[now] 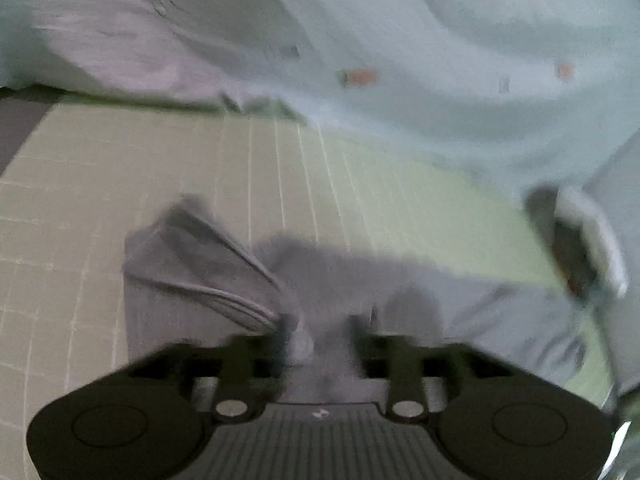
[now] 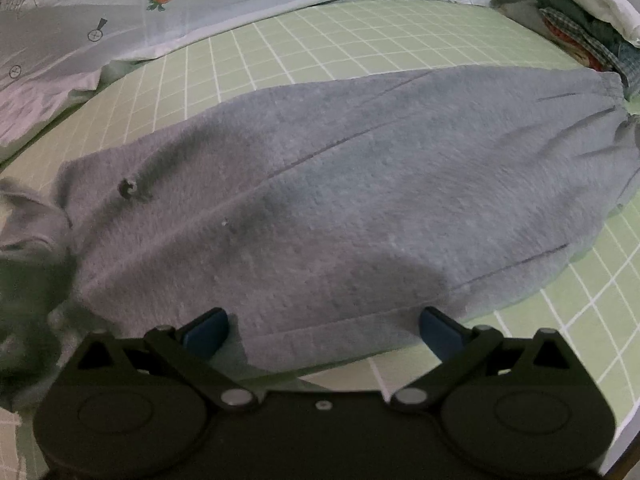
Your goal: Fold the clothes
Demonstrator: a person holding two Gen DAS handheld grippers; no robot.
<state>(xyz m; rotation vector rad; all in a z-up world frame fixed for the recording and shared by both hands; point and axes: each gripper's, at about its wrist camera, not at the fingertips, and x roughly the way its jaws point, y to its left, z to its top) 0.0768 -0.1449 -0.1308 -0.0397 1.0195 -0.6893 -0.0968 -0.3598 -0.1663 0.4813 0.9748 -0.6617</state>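
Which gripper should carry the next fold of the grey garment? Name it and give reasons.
Left. The left gripper is already shut on a bunched end of the grey garment, lifted off the green mat. The right gripper is open, holding nothing.

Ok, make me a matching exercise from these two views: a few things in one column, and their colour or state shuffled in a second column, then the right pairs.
Column one:
1. left gripper
2. right gripper
3. grey garment
4. grid mat

Column two:
A. green with white lines
B. jaws wide apart, over the garment's near hem
C. spread flat on the mat
D. closed on a bunched grey fold

Pairs: 1-D, 2-B, 3-C, 4-A
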